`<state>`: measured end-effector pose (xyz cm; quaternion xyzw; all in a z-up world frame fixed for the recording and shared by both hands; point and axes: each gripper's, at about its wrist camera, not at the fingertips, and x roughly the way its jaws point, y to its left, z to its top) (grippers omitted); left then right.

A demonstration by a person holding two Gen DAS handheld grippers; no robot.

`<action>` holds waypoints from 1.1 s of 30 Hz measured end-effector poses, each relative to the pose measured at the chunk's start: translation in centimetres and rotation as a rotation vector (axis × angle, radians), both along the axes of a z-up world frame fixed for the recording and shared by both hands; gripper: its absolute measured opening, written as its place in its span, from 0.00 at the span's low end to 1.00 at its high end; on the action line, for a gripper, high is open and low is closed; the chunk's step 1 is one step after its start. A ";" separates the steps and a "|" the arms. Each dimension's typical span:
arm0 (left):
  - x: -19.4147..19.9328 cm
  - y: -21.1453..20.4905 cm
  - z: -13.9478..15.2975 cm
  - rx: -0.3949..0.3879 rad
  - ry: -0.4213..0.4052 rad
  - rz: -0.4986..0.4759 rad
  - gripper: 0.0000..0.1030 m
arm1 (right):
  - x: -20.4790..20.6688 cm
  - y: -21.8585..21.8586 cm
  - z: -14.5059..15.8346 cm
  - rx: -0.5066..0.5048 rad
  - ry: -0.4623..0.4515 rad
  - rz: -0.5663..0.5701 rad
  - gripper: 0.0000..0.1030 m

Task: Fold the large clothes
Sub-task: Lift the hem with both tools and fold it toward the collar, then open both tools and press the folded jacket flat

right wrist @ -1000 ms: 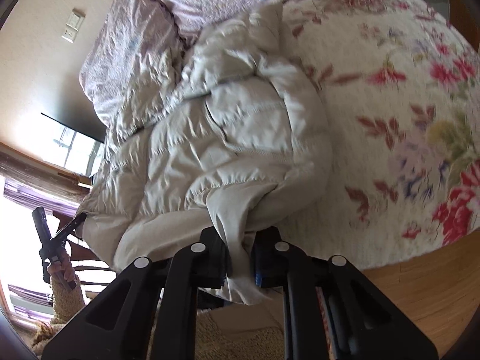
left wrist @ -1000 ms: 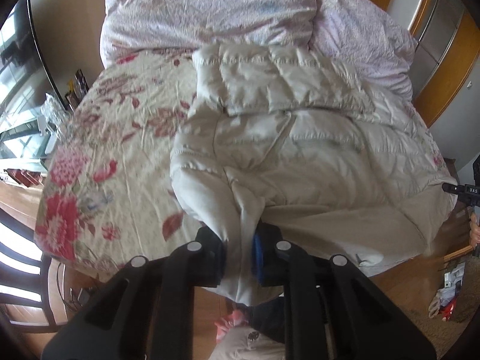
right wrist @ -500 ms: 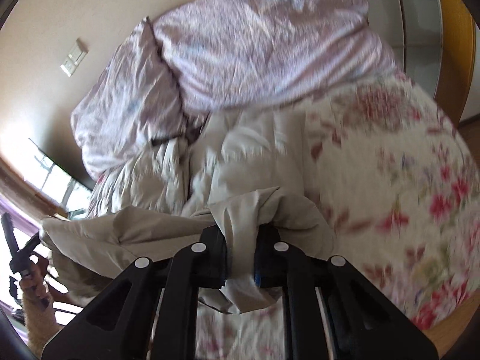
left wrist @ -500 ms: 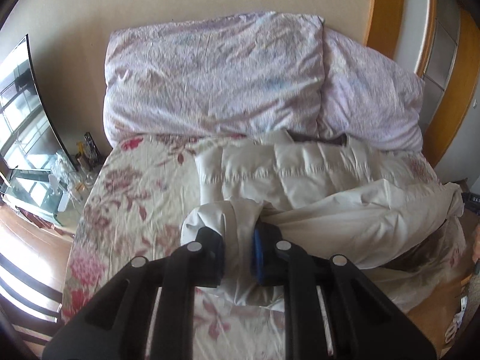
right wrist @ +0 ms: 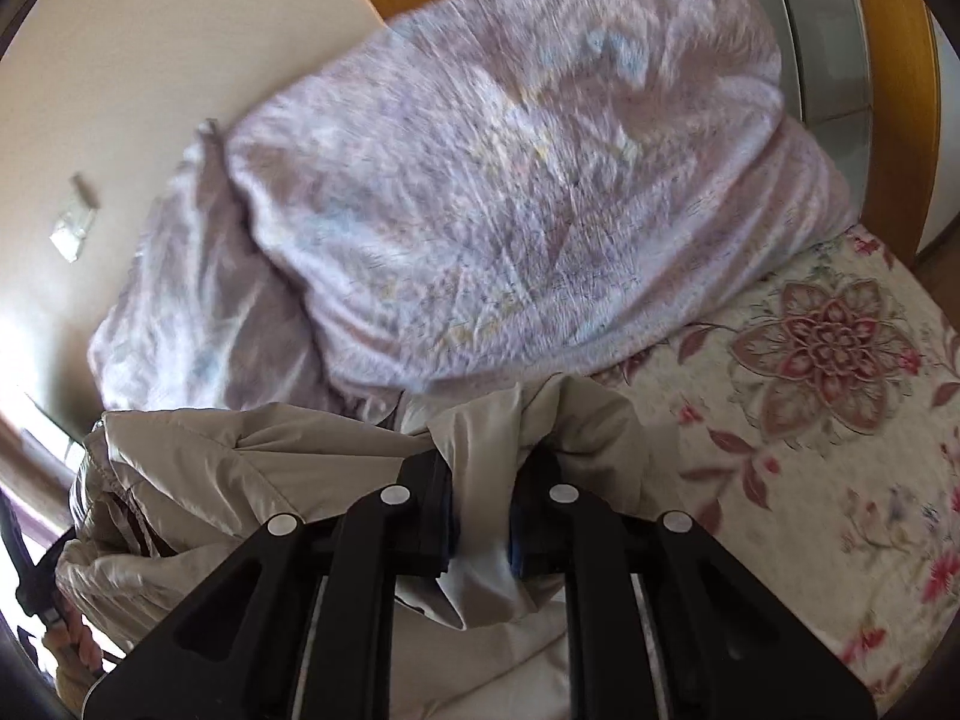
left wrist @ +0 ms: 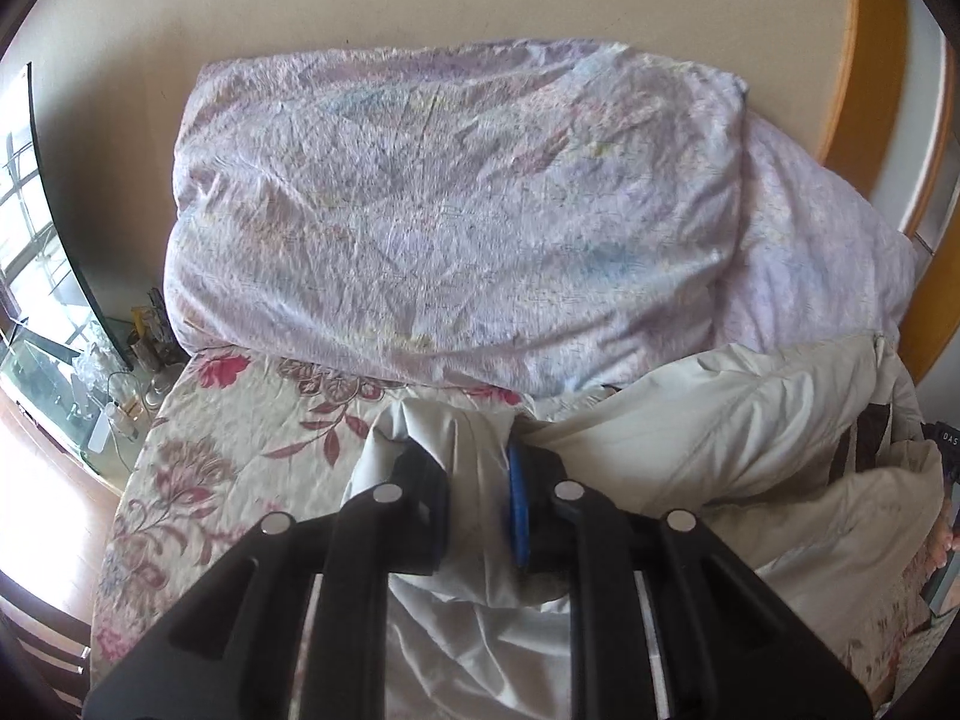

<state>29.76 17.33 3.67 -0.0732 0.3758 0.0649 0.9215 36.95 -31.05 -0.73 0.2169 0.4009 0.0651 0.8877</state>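
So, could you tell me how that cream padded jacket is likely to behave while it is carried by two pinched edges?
The jacket probably flops: it sags in loose folds between the left hand-held gripper and the right hand-held gripper. Its smooth, slightly shiny shell may slip. Its puffy padding suggests it is light for its bulk.

A pale beige, puffy quilted jacket of smooth, slightly shiny fabric lies bunched and folded over on itself on the bed, its lifted edge gathered into two pinched folds. The bulk sags toward four o'clock in the left view and eight o'clock in the right.
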 end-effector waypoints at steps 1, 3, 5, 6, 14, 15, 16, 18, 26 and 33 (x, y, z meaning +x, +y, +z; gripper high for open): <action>0.7 0.1 -0.5 -0.001 0.008 0.004 0.17 | 1.2 0.2 -0.7 0.004 0.026 -0.012 0.14; 2.8 0.3 -1.8 -0.007 0.038 0.025 0.20 | 3.0 0.2 -1.8 0.021 0.064 -0.027 0.15; 4.6 0.7 -2.8 -0.037 0.073 0.043 0.22 | 4.7 -0.2 -3.0 0.074 0.115 -0.044 0.19; 5.1 0.9 -3.2 -0.052 0.083 0.051 0.28 | 5.4 -0.6 -3.4 0.108 0.138 -0.053 0.19; 6.9 3.1 -1.8 -0.133 0.040 0.125 0.87 | 6.8 -4.7 -3.5 0.403 0.151 -0.127 0.33; 6.6 3.2 -1.1 -0.122 0.011 0.130 0.90 | 6.3 -5.7 -3.2 0.461 0.119 -0.152 0.37; 6.1 3.3 -0.3 -0.113 -0.013 0.129 0.90 | 5.8 -6.1 -2.7 0.457 0.086 -0.169 0.48; 5.3 3.1 0.7 -0.083 -0.030 0.118 0.90 | 4.4 -6.2 -1.2 0.348 0.009 -0.197 0.65; 1.3 -1.8 -0.5 0.032 -0.025 0.024 0.92 | 0.9 1.1 -1.2 -0.010 -0.031 -0.006 0.68; 2.2 -5.1 -4.7 0.088 0.071 0.000 0.92 | 0.8 7.8 -4.5 -0.252 0.011 0.081 0.68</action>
